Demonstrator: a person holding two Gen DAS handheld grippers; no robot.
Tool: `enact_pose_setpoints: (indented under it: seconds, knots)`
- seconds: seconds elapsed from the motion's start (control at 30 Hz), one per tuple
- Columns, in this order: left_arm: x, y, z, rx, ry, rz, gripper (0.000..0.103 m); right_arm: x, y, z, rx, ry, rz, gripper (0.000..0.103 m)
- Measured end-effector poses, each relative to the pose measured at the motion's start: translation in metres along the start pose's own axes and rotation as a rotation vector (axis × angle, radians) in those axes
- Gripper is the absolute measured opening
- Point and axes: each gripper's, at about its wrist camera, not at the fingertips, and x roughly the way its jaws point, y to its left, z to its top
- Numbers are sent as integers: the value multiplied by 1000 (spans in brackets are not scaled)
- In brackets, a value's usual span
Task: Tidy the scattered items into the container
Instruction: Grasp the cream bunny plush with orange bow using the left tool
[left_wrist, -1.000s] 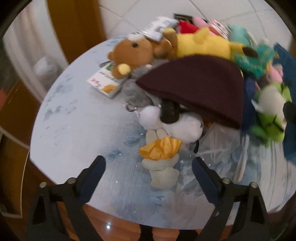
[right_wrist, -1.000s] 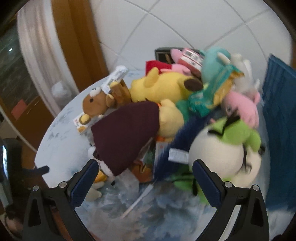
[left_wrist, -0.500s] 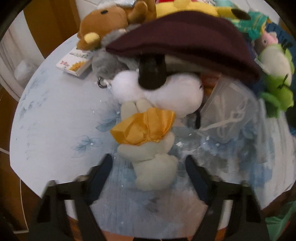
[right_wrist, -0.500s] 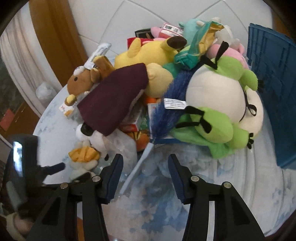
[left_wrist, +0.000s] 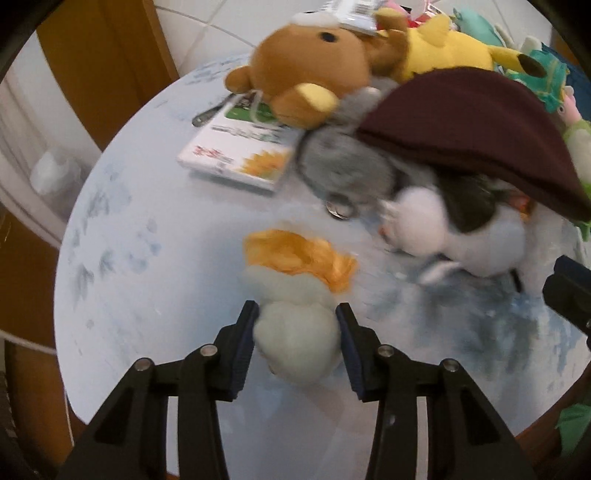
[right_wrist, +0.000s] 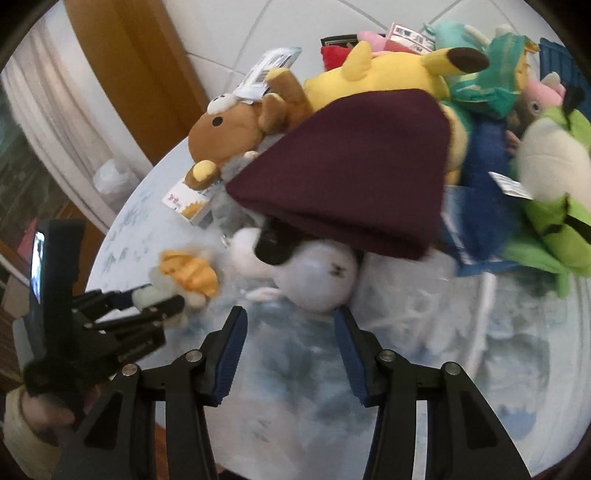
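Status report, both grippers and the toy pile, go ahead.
Left gripper closing on the pale plush with orange scarf. Right gripper empty, short of the white plush. Maroon cloth overlaps that plush.

Fuzzy plush toys (left_wrist: 295, 332), ribbed knit cap (right_wrist: 351, 173)

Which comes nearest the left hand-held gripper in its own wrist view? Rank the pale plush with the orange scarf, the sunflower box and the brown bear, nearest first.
1. Pale plush: between the left hand-held gripper fingers.
2. Sunflower box: farther back, left.
3. Brown bear: farthest, top.

Wooden door frame (left_wrist: 92, 74), white curtain (right_wrist: 48, 110) and tiled floor (right_wrist: 258, 22) behind.
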Motion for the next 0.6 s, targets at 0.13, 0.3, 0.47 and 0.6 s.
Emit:
enact_pose_setpoints:
  seconds: [0.13, 0.3, 0.47, 0.6]
  knots:
    - [17, 20, 9, 40, 19, -33, 42, 16, 13, 12, 35, -8, -67, 49]
    - [31, 27, 14, 67, 42, -66, 52, 34, 12, 24, 50, 4, -152, 57]
    - [38, 35, 15, 65, 37, -76, 62, 59, -4, 29, 79, 32, -198, 63]
    - [39, 36, 15, 52, 38, -110, 44, 68, -11, 25, 90, 73, -190, 58]
